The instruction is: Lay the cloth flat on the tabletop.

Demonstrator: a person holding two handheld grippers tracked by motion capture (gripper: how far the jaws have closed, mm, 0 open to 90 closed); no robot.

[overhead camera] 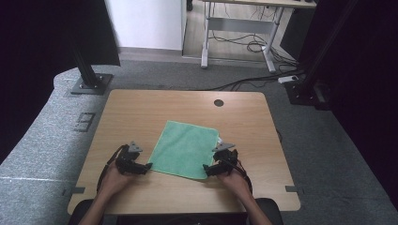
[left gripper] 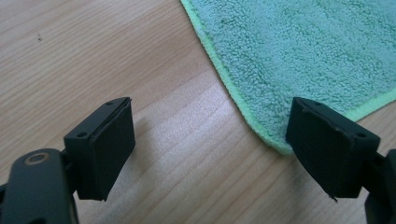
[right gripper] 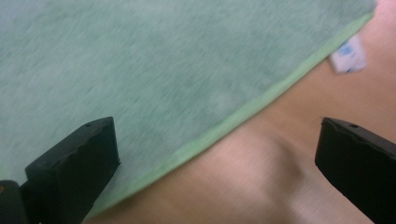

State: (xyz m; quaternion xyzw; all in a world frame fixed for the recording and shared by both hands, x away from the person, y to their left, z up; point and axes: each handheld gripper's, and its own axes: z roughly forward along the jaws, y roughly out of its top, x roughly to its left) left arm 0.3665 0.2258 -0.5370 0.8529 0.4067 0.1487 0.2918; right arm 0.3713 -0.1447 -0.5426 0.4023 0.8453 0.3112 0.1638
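A green terry cloth [overhead camera: 187,149] lies flat on the wooden table [overhead camera: 141,112], slightly turned. My left gripper [overhead camera: 146,168] is open at the cloth's near left corner. In the left gripper view the cloth [left gripper: 299,51] has its corner just in front of the right jaw, and my left gripper [left gripper: 210,149] straddles bare wood. My right gripper [overhead camera: 207,168] is open at the near right corner. In the right gripper view, which is blurred, the cloth [right gripper: 140,70] edge runs diagonally between the jaws of my right gripper [right gripper: 217,158]. A white label [right gripper: 348,55] sticks out from the cloth edge.
A round cable hole [overhead camera: 218,102] sits near the table's far edge. Black frame posts [overhead camera: 87,70] stand on the grey carpet at the back left and right. A desk frame with cables [overhead camera: 244,42] stands beyond the table.
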